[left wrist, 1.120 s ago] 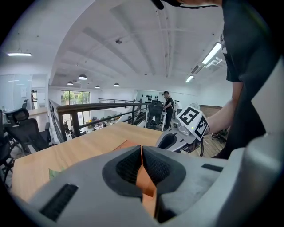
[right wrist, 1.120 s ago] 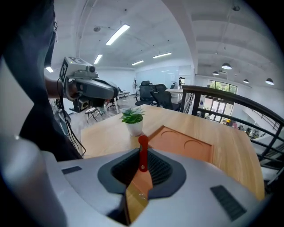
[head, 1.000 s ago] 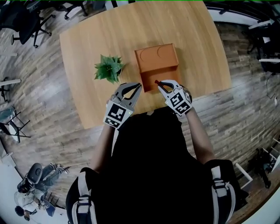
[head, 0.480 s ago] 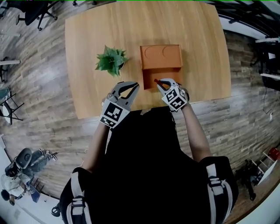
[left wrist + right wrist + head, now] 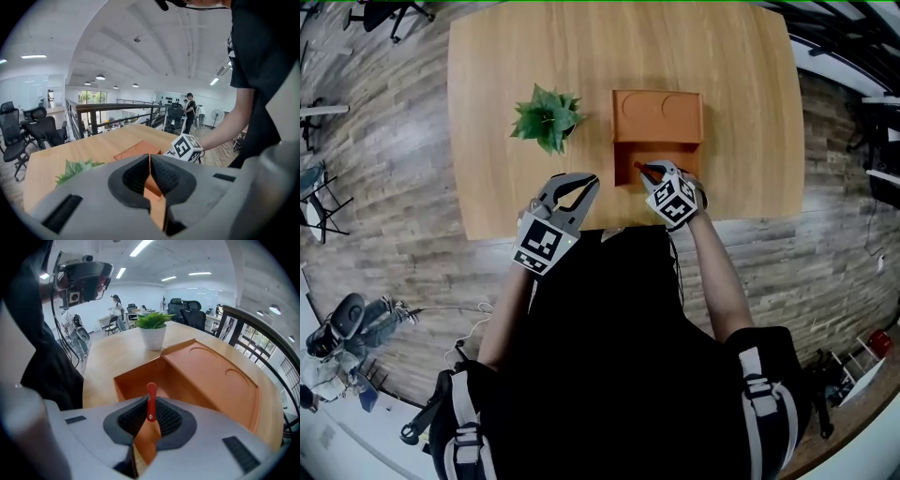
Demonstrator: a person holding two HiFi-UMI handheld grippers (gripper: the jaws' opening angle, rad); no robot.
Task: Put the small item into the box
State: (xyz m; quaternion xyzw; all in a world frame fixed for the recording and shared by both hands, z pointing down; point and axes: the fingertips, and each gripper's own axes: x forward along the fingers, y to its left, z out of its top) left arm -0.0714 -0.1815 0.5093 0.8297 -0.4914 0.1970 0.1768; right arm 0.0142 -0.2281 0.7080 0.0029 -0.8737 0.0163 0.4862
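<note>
Nothing in the room can be read as a word, brand or number. The only printed marks are black-and-white square patterns on the marker cube (image 5: 546, 246) of the left gripper (image 5: 589, 183) and on the marker cube (image 5: 676, 202) of the right gripper (image 5: 645, 171). Both are at the near side of the scene. They are blocky codes, not letters or digits.
</note>
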